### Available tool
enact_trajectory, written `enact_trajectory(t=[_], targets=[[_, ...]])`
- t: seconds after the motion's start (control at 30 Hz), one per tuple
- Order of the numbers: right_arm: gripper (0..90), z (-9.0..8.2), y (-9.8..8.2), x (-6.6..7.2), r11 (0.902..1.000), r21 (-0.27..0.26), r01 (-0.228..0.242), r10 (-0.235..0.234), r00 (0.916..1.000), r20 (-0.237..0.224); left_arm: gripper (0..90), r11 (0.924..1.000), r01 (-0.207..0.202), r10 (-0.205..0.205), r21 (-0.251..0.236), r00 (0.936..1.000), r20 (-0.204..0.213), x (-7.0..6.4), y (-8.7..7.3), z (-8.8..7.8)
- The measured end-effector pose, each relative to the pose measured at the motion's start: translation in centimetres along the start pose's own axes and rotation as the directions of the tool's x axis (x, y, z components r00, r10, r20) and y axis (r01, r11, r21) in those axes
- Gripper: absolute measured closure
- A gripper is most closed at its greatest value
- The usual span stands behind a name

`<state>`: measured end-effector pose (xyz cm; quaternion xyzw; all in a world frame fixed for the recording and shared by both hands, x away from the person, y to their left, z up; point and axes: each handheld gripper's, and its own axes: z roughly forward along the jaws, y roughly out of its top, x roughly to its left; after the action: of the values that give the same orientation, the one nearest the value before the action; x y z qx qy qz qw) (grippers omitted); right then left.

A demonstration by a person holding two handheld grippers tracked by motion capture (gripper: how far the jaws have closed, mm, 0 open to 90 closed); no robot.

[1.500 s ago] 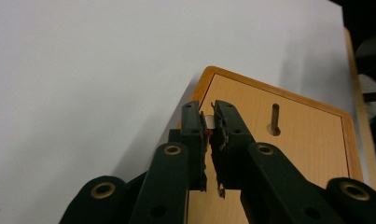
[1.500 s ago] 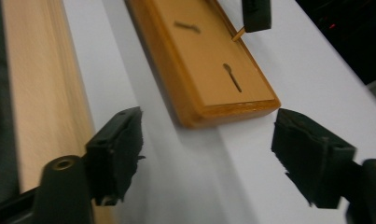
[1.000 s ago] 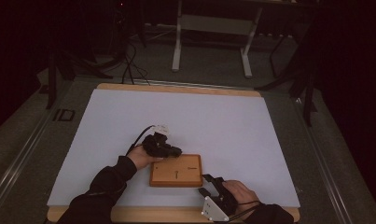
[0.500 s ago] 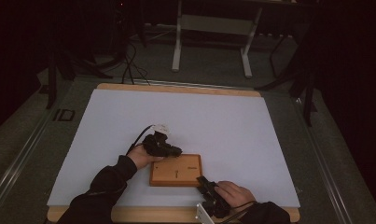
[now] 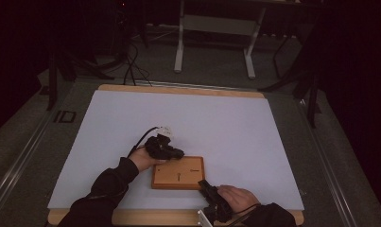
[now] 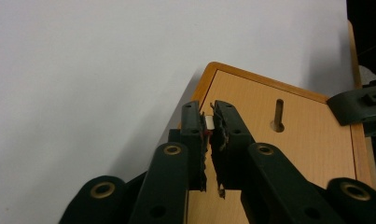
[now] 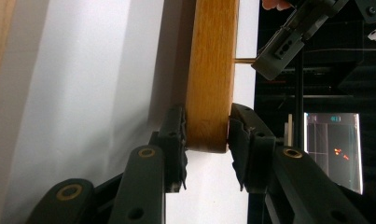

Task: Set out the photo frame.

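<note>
Wooden block [image 5: 177,173] orange-tan w/ darker rim, lower centre; table sheet [image 5: 216,123] plain pale lilac-white; both grippers' jaws black w/ brass rivets.

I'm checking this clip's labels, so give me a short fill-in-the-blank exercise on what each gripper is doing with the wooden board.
1. The right gripper is shut on the ____ of the wooden board.
2. The left gripper holds a small pale ____ between its jaws.
3. The board lies on a ____ sheet that covers the table.
4. The board's top has a slot cut into it, beside the ____ gripper.

Missing words: edge; peg; white; left
</note>
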<state>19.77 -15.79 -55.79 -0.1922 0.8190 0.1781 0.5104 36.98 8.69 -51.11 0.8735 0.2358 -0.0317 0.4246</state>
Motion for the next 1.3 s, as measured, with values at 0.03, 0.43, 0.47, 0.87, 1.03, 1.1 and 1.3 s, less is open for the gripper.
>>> enact_trajectory(t=[0.03,0.43,0.47,0.87,1.03,1.1,1.3], targets=[[67.5,0.0,0.0,-0.1,1.0000,-0.001,-0.001,0.001,1.0000,-0.003,78.3,0.9999,-0.009,0.009,-0.009,1.0000,-0.003,-0.1,0.0,-0.1],[67.6,-0.2,-0.7,-3.0,0.9939,-0.045,-0.100,0.095,0.9891,-0.112,20.4,0.9853,-0.069,0.062,-0.156,0.9969,-0.048,-1.9,-0.1,-5.1],[67.7,-0.1,-0.8,-3.3,0.9937,-0.050,-0.101,0.094,0.9882,-0.121,18.2,0.9844,-0.081,0.071,-0.156,0.9950,-0.070,-2.0,-0.3,-5.5],[67.7,0.4,-2.0,-6.7,0.9775,-0.071,-0.198,0.175,0.9517,-0.252,13.4,0.9604,-0.100,0.059,-0.260,0.9853,-0.160,-2.6,-3.6,-9.4],[67.8,0.7,-2.4,-8.1,0.9618,-0.072,-0.264,0.231,0.9243,-0.304,13.2,0.9448,-0.121,0.068,-0.304,0.9814,-0.179,-3.1,-5.2,-11.0],[67.8,0.9,-2.7,-8.6,0.9581,-0.076,-0.276,0.238,0.9154,-0.325,11.4,0.9459,-0.119,0.061,-0.302,0.9788,-0.195,-3.3,-5.7,-11.3],[68.7,1.3,-3.2,-10.1,0.9406,-0.069,-0.333,0.286,0.8857,-0.365,9.7,0.9367,-0.120,0.051,-0.329,0.9764,-0.210,-3.5,-7.1,-11.5]])
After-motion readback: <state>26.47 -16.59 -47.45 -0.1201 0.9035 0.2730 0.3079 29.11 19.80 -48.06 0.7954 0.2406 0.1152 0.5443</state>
